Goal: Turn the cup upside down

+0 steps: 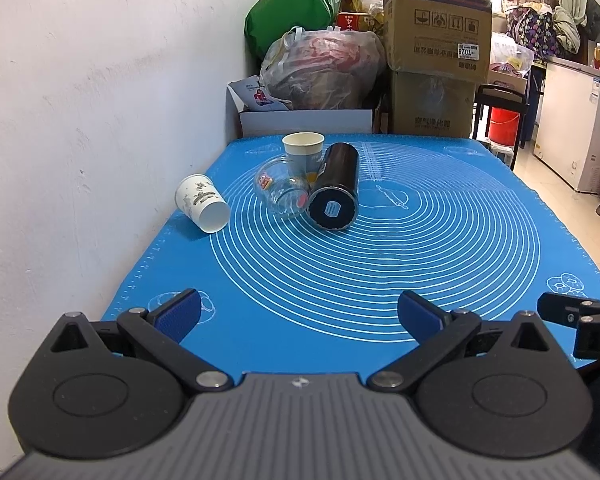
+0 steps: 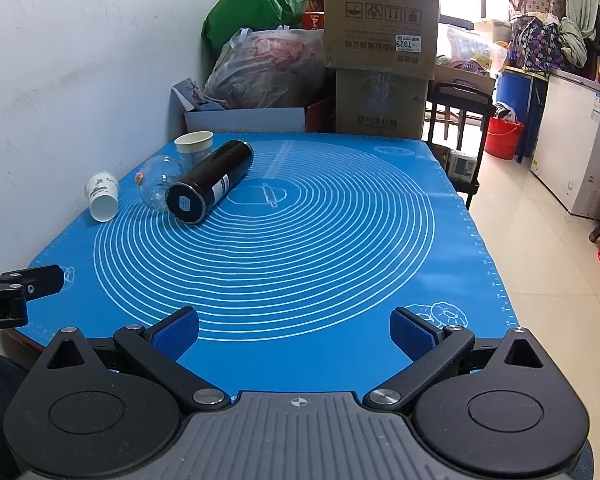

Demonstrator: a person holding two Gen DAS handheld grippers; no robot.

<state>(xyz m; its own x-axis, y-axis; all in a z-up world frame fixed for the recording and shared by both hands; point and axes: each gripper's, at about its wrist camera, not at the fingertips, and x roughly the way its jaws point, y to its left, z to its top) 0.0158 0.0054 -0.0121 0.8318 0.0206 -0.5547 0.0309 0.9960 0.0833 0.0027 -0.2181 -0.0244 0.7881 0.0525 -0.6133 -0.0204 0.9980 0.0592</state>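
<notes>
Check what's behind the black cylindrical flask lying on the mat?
Behind the black cylindrical flask stands an upright paper cup with a blue print, mouth up. The flask and the clear glass jar lying on its side cover its base.

Both wrist views look low and forward from the near edge of the blue-matted surface (image 1: 340, 280), toward the far wall. The left view sits nearer the side wall; both share the mat and stacked cardboard boxes (image 2: 380, 40).

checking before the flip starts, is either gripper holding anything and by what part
Nothing is held. The left gripper and right gripper are both open over the mat, short of the cups.
</notes>
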